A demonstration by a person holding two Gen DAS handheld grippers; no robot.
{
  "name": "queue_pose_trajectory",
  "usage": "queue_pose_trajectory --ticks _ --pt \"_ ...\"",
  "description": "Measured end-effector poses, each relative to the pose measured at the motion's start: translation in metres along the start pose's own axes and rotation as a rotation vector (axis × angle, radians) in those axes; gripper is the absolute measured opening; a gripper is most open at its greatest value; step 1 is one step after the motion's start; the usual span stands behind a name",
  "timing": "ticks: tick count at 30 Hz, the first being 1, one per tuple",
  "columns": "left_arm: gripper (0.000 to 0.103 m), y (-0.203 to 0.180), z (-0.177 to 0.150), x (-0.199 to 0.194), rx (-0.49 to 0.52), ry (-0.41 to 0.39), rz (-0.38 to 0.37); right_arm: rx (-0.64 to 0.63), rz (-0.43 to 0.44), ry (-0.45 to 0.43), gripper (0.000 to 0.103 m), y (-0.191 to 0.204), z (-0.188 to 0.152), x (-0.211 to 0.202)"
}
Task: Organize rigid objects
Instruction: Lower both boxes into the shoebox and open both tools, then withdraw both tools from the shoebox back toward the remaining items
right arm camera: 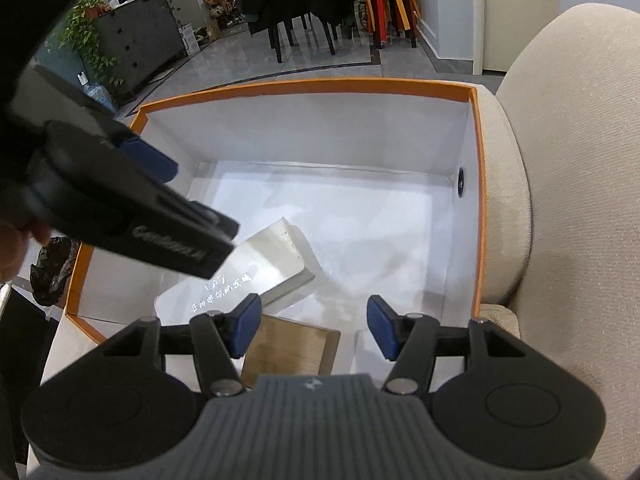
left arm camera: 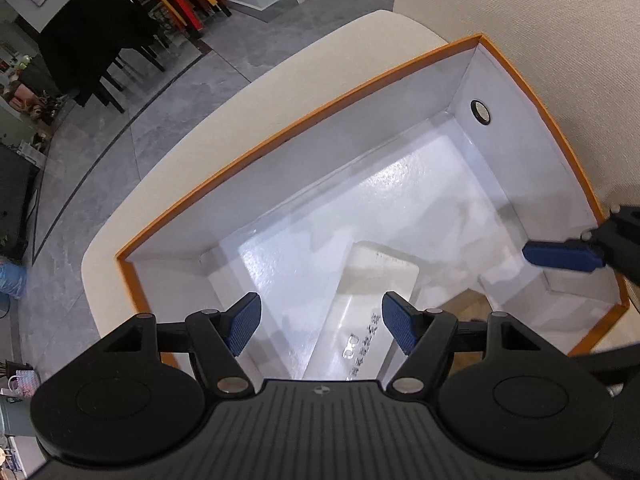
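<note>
Black linkages with silver pivot pins, round discs and ribbed grey bodies are being shown on the left gripper (left arm camera: 322, 328) and right gripper (right arm camera: 314, 326), tipped with blue textured pads (left arm camera: 244, 326).

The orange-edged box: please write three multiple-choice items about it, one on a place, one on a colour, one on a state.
1. Where does the orange-edged box stand?
A. on a beige sofa seat
B. on the tiled floor
C. on a dark cabinet

2. What colour are the box's inner walls?
A. black
B. white
C. green

3. How are the right hand-held gripper jaws?
A. shut on the white case
B. shut on the wooden board
C. open, holding nothing

Key: 1 A, beige sofa cushion surrounds it; 2 B, the walls show white; 3 C, the white case and wooden board lie below, ungripped.
</note>
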State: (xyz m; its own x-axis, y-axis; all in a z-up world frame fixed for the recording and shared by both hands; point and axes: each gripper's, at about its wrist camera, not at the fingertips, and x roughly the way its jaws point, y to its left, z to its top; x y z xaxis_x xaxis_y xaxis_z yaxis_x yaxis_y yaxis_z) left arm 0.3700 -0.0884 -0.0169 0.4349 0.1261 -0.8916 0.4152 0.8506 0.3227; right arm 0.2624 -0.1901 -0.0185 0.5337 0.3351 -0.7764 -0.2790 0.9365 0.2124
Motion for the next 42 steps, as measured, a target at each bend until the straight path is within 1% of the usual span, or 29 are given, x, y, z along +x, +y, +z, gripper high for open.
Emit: queue_pose_trajectory --ticks 8,15,21,23,26,31,35,40,42 --pt "0.082 0.017 -0.020 -0.037 -0.059 -0.074 -0.015 -0.023 -0.018 -0.036 0.059 0.007 0.003 -0.020" --pt "0.082 0.030 -0.037 -0.070 -0.103 -0.134 -0.006 -0.045 -0.039 -0.069 0.060 0.013 0.003 -0.035" --pt "0.083 0.034 -0.074 -0.096 -0.148 -0.199 -0.032 -0.038 -0.056 -0.107 0.063 0.016 -0.001 -0.057" --pt "0.083 0.034 -0.085 -0.101 -0.158 -0.214 -0.040 -0.032 -0.056 -0.117 0.065 0.017 -0.007 -0.064" --pt "0.083 0.030 -0.104 -0.107 -0.172 -0.242 -0.045 -0.033 -0.062 -0.110 0.065 0.020 -0.020 -0.074" --pt "0.084 0.027 -0.140 -0.116 -0.225 -0.281 -0.084 -0.030 -0.066 -0.100 0.066 0.020 -0.046 -0.095" --pt "0.084 0.019 -0.168 -0.123 -0.245 -0.311 -0.091 -0.014 -0.095 -0.091 0.066 0.016 -0.067 -0.110" --pt "0.086 0.016 -0.208 -0.123 -0.320 -0.340 -0.122 -0.009 -0.118 -0.085 0.066 0.017 -0.090 -0.129" --pt "0.086 0.014 -0.225 -0.121 -0.350 -0.350 -0.119 -0.019 -0.133 -0.083 0.066 0.021 -0.099 -0.137"
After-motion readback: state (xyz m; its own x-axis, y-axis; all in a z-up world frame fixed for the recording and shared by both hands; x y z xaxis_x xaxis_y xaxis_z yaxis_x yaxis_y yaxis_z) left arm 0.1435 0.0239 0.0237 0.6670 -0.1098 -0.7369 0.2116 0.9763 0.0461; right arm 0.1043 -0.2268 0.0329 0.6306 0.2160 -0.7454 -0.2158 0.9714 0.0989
